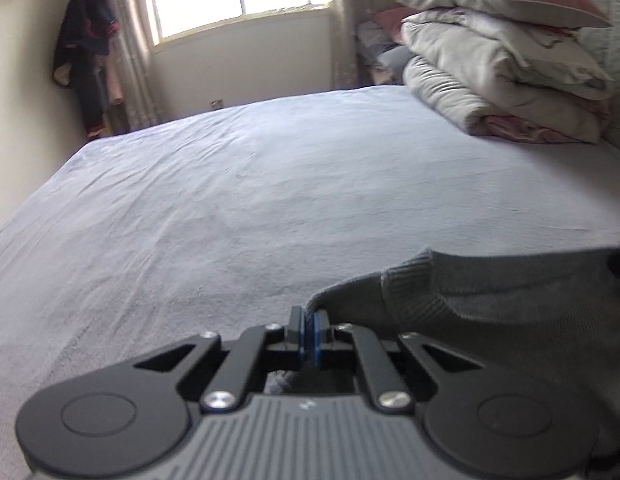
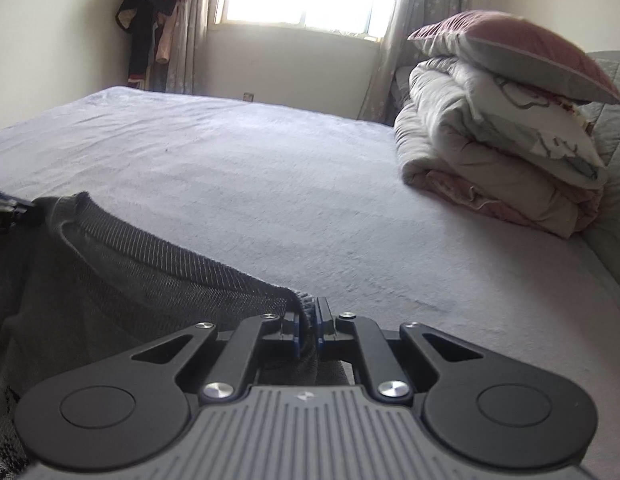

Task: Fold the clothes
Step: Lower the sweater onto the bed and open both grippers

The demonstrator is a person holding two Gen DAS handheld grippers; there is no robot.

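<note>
The big bed [image 1: 270,184] has a pale sheet, with a pile of bedding [image 2: 506,136] at its far right. A grey sweater [image 1: 490,312] hangs stretched between the two tongs, over the near edge. The left tongs [image 1: 309,320] pinch one end shut; the right tongs [image 2: 309,316] pinch the other. It looks like the neck side, maybe. The open sheet lies straight ahead.

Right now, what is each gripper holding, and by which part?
Both hold one grey knit sweater. The left gripper and right gripper are each shut on the fabric at either side of its ribbed neckline, above the bed.
</note>
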